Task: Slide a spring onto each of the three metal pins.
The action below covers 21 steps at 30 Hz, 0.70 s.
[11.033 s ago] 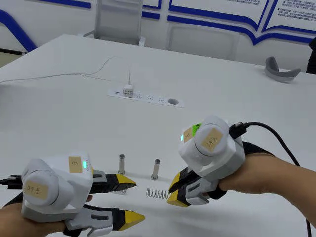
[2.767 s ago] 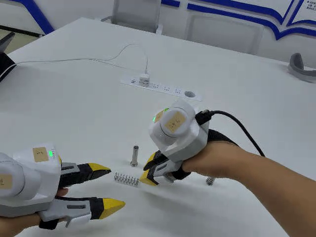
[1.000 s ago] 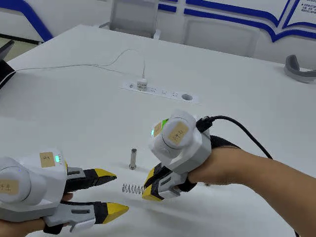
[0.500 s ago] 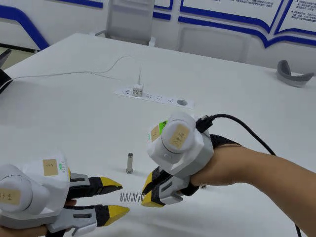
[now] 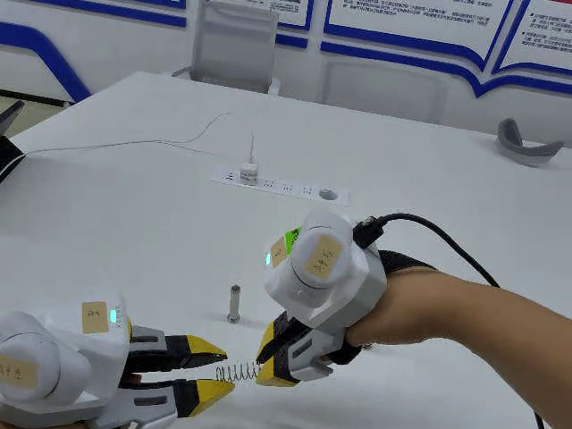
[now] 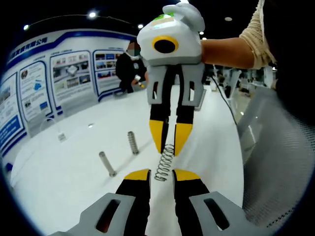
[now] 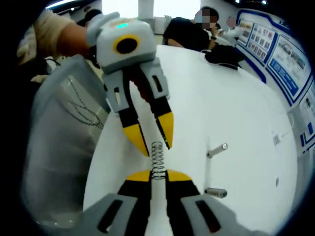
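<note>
A small steel spring (image 5: 234, 372) hangs level between the two grippers. My right gripper (image 5: 268, 365) is shut on its right end; its yellow tips pinch the coil (image 7: 157, 169). My left gripper (image 5: 217, 370) faces it, open, jaws on either side of the spring's free end (image 6: 161, 173) without pinching it. A bare metal pin (image 5: 234, 304) stands upright just behind the spring. In the left gripper view that bare pin (image 6: 107, 163) stands beside a second pin (image 6: 133, 142) that wears a spring. The right gripper view has the bare pin (image 7: 216, 150) and the sprung pin (image 7: 215, 192).
A white power strip (image 5: 284, 187) with a plug (image 5: 248, 172) and a thin cable lies mid-table. A grey curved object (image 5: 525, 147) sits at the far right, and a chair (image 5: 234, 40) stands behind the table. People sit in the background (image 7: 189, 29).
The right gripper has taken the spring off the table and holds it. The left gripper has moved in and narrowed its jaws around the spring's free end.
</note>
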Motion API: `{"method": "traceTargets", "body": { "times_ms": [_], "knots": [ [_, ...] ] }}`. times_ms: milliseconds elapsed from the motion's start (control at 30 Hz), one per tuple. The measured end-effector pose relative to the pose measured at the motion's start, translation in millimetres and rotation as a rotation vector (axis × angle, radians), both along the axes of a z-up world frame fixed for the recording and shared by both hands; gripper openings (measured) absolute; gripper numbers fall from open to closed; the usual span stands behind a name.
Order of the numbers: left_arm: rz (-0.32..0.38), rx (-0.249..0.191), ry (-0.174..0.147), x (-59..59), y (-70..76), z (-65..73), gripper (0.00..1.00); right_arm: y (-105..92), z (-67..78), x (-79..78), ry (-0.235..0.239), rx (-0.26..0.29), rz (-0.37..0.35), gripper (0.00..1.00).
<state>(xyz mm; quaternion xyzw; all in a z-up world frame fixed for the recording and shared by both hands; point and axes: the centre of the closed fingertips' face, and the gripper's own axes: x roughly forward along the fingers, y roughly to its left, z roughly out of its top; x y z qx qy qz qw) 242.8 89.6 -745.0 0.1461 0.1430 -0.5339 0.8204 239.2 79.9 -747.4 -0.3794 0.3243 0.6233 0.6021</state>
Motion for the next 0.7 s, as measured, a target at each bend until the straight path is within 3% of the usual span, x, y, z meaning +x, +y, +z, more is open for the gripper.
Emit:
{"method": "traceTargets", "body": {
  "times_ms": [300, 700],
  "knots": [
    [-0.011, 0.016, -0.018, -0.9, -2.3, -0.6, 0.13, 3.3, 8.8, -3.8, -0.013, 0.006, 0.019, 0.12],
    [-0.018, 0.025, -0.025, -2.9, -2.6, 0.1, 0.12, 16.3, 28.4, -8.4, -0.042, 0.054, 0.041, 0.12]
  ]
}}
